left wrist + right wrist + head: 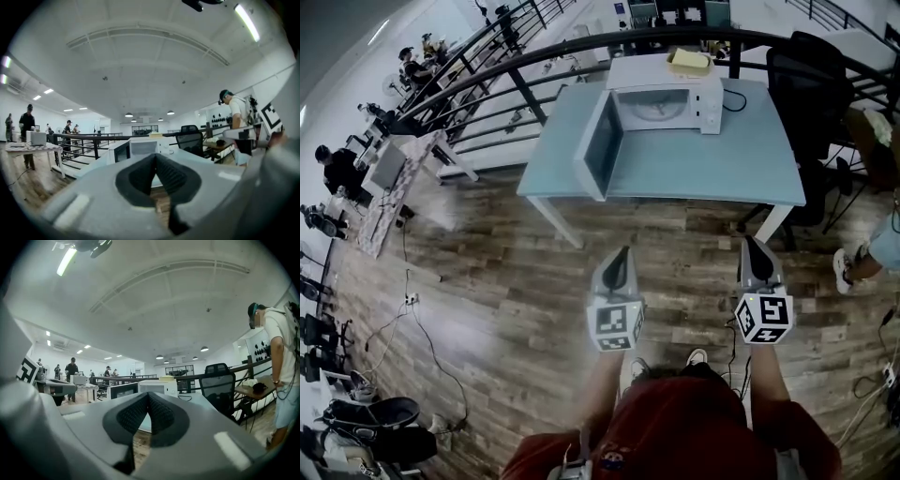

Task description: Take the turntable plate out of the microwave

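Left tongs [619, 265] and right tongs [757, 251] sit pressed together, empty; the round glass turntable plate [654, 110] in the white microwave [709, 101] may slip from a thin pinch.

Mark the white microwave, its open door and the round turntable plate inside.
White microwave [710, 107], head view, right-hand control panel.
Open microwave door [602, 146], head view, dark window pane.
Round turntable plate [654, 110], head view, its middle, inside the cavity.

Left gripper [156, 156] fingers closed, empty; microwave [143, 146] ahead, door [119, 153] open
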`<act>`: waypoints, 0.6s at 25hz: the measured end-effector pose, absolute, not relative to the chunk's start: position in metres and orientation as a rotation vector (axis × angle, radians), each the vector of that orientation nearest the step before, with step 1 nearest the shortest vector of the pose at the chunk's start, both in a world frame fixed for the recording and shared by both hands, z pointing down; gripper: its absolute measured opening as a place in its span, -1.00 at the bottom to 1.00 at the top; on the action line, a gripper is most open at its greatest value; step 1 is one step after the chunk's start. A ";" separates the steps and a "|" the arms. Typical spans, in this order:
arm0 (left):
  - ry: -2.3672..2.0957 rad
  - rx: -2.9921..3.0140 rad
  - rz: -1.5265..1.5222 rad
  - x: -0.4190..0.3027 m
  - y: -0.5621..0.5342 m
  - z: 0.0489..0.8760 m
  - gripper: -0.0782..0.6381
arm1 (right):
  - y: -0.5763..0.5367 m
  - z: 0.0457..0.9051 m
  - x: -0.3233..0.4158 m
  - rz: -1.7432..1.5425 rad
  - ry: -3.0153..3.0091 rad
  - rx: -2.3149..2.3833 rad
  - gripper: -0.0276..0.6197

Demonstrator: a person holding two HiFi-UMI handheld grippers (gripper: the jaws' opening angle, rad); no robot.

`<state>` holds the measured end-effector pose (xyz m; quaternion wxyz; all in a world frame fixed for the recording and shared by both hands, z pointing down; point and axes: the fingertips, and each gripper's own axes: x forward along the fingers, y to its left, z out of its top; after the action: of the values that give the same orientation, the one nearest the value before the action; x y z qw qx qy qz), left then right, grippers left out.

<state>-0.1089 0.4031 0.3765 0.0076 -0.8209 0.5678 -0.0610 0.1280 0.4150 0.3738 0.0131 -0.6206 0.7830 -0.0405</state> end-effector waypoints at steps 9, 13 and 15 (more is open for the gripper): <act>1.801 -2.554 -0.212 -0.063 0.398 0.387 -0.78 | 0.409 0.389 0.176 -0.191 2.440 -1.886 -0.91; 1.821 -2.534 -0.218 -0.040 0.396 0.387 -0.78 | 0.404 0.393 0.198 -0.197 2.464 -1.871 -0.92; 1.823 -2.534 -0.232 -0.031 0.396 0.389 -0.78 | 0.401 0.396 0.207 -0.205 2.466 -1.871 -0.92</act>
<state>-0.0314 0.3955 0.3894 0.0056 -0.8096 0.5823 -0.0740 0.2068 0.4009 0.3959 0.0196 -0.6029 0.7949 -0.0660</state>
